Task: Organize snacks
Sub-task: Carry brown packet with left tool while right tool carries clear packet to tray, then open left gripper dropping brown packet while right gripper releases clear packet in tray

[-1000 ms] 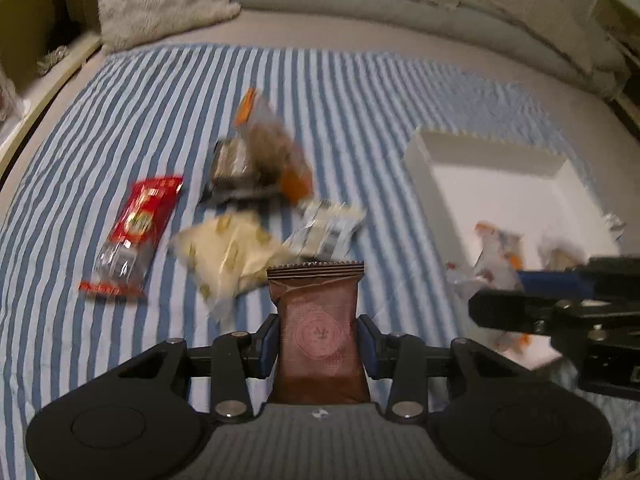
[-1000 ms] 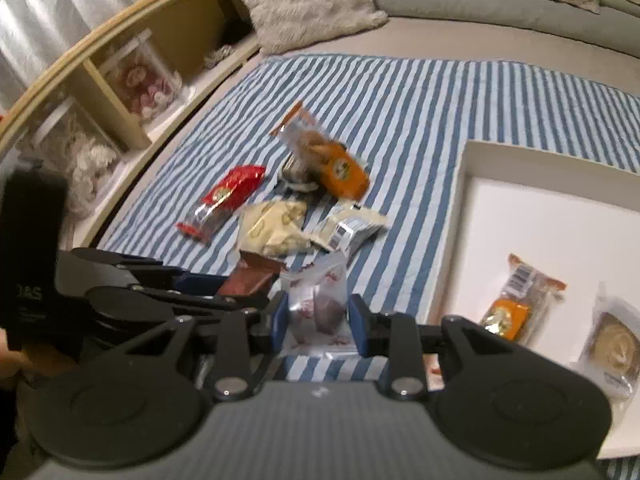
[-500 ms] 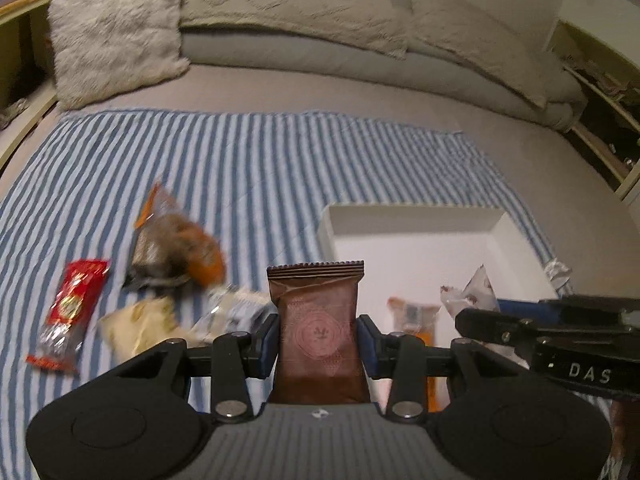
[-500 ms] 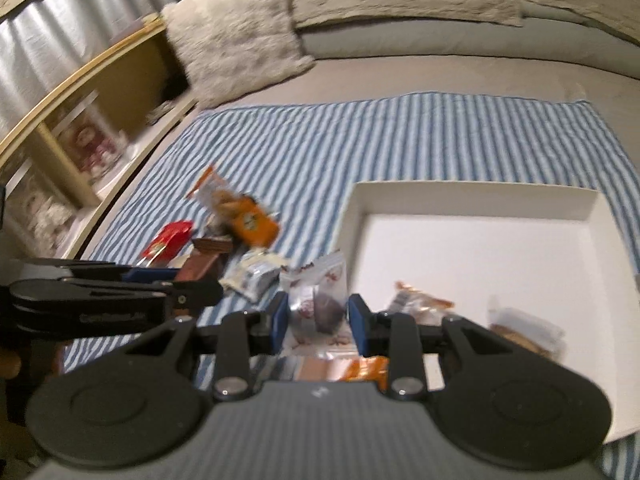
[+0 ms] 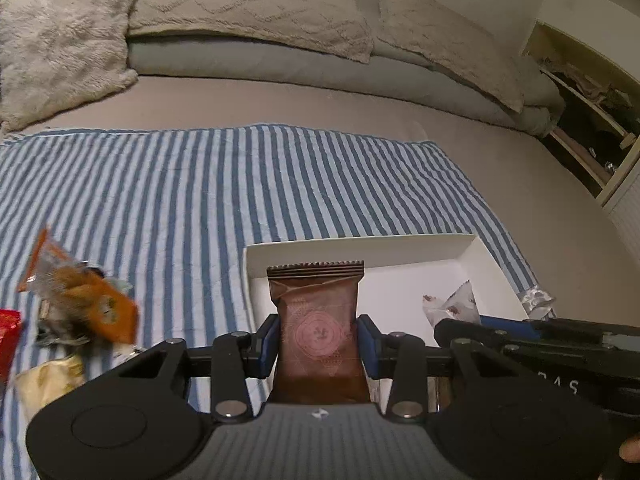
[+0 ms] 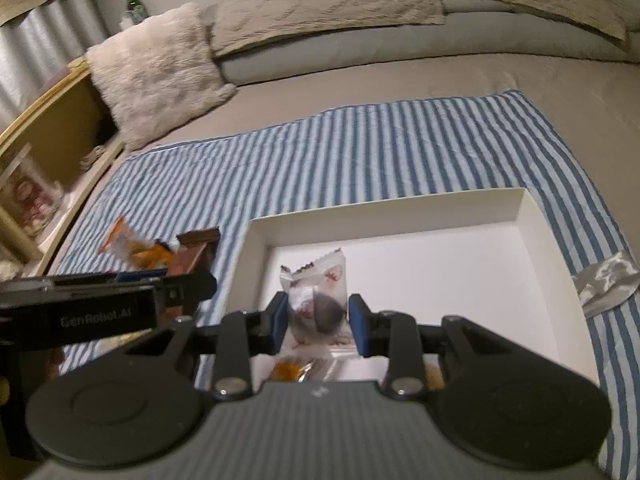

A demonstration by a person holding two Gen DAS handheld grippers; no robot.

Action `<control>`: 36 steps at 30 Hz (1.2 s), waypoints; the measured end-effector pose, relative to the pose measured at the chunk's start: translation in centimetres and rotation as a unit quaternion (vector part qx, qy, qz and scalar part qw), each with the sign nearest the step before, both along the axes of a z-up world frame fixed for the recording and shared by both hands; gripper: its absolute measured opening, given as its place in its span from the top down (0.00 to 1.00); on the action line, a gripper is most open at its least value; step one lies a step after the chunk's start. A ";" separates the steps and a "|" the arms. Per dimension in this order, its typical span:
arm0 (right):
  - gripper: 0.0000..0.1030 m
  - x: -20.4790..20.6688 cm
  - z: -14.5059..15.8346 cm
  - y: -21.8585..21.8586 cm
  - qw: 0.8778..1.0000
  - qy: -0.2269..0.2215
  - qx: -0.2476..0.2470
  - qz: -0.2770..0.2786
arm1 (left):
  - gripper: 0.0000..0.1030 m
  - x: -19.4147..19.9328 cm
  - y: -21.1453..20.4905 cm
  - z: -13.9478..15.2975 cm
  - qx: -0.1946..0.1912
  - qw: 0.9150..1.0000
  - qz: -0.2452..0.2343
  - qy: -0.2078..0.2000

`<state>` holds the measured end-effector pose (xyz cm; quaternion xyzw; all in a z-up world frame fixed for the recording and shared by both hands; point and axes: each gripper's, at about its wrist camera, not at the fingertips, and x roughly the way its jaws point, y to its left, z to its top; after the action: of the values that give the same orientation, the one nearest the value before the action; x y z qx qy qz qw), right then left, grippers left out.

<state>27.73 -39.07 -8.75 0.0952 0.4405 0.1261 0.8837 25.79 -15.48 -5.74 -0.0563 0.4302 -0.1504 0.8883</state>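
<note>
Both grippers are loaded: my left gripper [image 5: 318, 330] pinches a brown snack packet [image 5: 318, 320] upright between its blue pads, and my right gripper [image 6: 318, 320] is pressed onto a clear wrapper with a dark round sweet [image 6: 320, 306] inside. Each hangs at the near edge of the white box [image 6: 532, 224], which sits on the striped blue cloth [image 6: 400, 148] over the bed.

I judge the job partly done. Low in the right view, the box holds at least one orange-tinted packet [image 6: 298, 370] — the rest is hidden behind my gripper. Outside it on the cloth lie an orange bag [image 5: 86, 306], a red packet [image 5: 8, 330] and a pale yellow one [image 5: 52, 378] — plus a silvery wrapper [image 6: 606, 282] beside the box's right wall. My two still need dropping in.
</note>
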 end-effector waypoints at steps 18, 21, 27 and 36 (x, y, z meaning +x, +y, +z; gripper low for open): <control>0.63 6.2 -3.6 0.3 0.999 0.024 0.020 -0.029 | 0.59 7.0 0.2 -4.6 -0.017 1.000 0.010 0.023; 0.63 6.9 -3.9 0.5 0.999 0.026 0.021 -0.029 | 0.58 7.5 0.8 -5.0 -0.033 0.999 0.014 0.028; 0.58 6.9 -3.9 0.4 0.998 0.017 0.040 -0.044 | 0.46 7.5 1.6 -4.7 -0.043 0.998 0.021 0.031; 0.50 6.1 -3.8 0.1 0.998 0.046 -0.010 -0.045 | 0.34 6.2 1.4 -3.7 -0.019 0.999 0.017 0.033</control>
<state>33.83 -38.94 -12.50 0.1115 0.4771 0.0773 0.8683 32.01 -14.11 -9.49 -0.0857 0.4551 -0.1417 0.8749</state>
